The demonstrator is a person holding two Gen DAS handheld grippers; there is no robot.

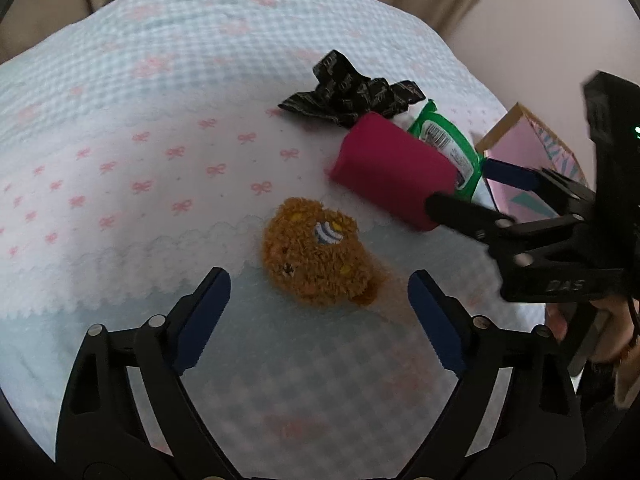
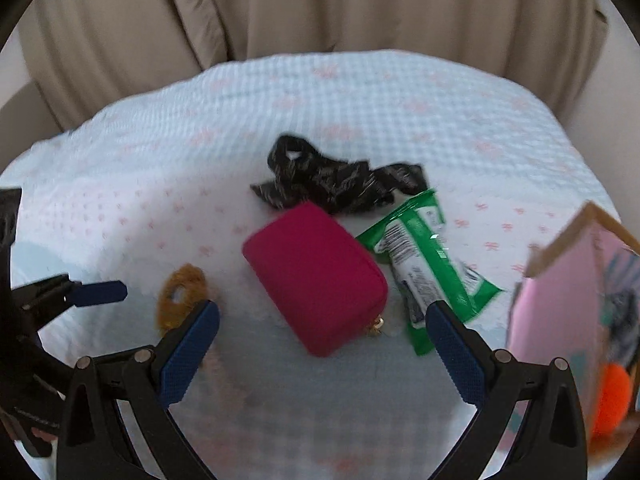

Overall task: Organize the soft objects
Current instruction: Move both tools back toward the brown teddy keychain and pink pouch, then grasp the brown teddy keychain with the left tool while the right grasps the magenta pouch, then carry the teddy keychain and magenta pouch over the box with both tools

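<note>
blanket [image 1: 160, 128]: light blue checks, pink bows | fuzzy toy [image 1: 316, 254]: brown, one blue-and-white striped spot | pouch [image 2: 316, 276]: dark pink | packet [image 2: 432, 264]: green and white | ribbon [image 2: 340, 180]: black, pale print | box [image 2: 560, 300]: pink | curtain [image 2: 320, 8]: tan

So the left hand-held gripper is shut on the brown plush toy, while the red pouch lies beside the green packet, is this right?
Not quite. The left hand-held gripper is open, its fingers apart near the brown plush toy, as the left wrist view shows. The red pouch does lie beside the green packet.

Black gripper frames, blue-padded fingers [image 1: 208, 312], silver screws, "DAS" embossed.
</note>
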